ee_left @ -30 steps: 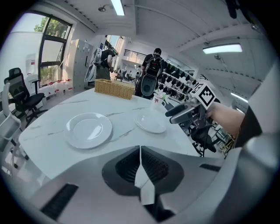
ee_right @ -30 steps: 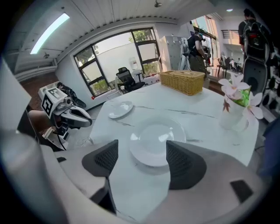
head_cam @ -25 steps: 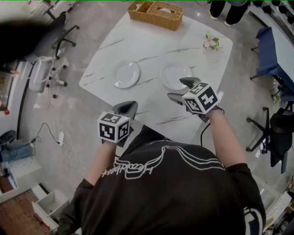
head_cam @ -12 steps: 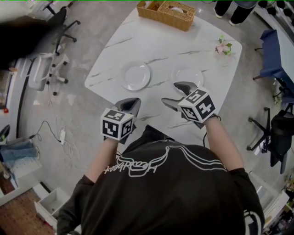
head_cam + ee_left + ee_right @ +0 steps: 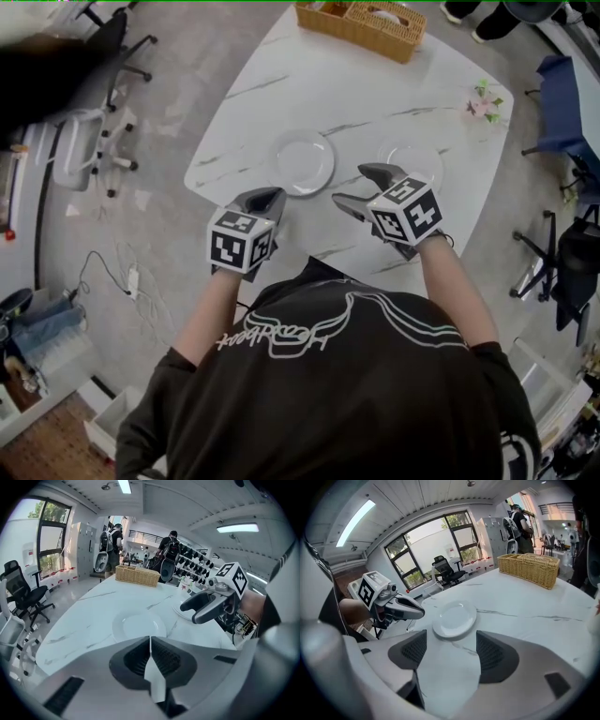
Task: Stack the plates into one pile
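Two white plates lie apart on the white marble table [image 5: 375, 94]: the left plate [image 5: 302, 161] [image 5: 139, 624] [image 5: 454, 618] and the right plate [image 5: 412, 161]. In the left gripper view the right plate [image 5: 182, 612] is partly hidden behind the right gripper. My left gripper [image 5: 263, 200] [image 5: 150, 641] is shut and empty, over the table's near edge, just short of the left plate. My right gripper [image 5: 357, 186] [image 5: 451, 651] is open and empty, low over the table between the plates, pointing toward the left plate.
A wicker basket [image 5: 359, 23] stands at the table's far edge, and a small flower vase [image 5: 486, 101] at the far right corner. Office chairs [image 5: 89, 150] stand on the floor to the left, dark chairs [image 5: 562, 272] to the right. People [image 5: 168, 555] stand far behind.
Both grippers have moved forward and now sit closer to the plates. The left stays shut and the right stays open. Neither plate has moved on the table.
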Motion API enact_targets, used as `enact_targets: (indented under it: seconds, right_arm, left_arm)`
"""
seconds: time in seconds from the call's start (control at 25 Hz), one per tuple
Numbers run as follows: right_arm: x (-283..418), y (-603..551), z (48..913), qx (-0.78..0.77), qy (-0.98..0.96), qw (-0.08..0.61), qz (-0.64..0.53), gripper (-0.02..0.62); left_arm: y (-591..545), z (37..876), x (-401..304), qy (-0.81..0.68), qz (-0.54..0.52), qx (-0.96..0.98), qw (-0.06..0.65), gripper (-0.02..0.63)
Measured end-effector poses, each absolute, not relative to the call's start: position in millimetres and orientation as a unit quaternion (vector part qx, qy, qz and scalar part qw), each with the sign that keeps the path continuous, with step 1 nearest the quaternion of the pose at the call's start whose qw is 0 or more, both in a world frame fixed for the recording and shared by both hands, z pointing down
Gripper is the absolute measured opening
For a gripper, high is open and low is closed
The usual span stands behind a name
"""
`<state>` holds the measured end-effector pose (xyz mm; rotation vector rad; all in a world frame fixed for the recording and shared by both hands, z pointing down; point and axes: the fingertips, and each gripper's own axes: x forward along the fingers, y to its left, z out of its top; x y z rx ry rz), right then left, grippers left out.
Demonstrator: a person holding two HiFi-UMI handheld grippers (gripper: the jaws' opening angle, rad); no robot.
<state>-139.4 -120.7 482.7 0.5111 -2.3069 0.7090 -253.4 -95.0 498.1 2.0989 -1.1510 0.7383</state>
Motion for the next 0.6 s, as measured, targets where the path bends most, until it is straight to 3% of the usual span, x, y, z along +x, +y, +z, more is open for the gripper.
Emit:
enact_targets:
  seconds: [0.6]
  right_arm:
    - [-169,-150,517,0.224,-0.862,0.331,0.312,0.341]
  left_arm:
    - [-137,533,-294,-0.412,0.321,0.798,0.302,0.031]
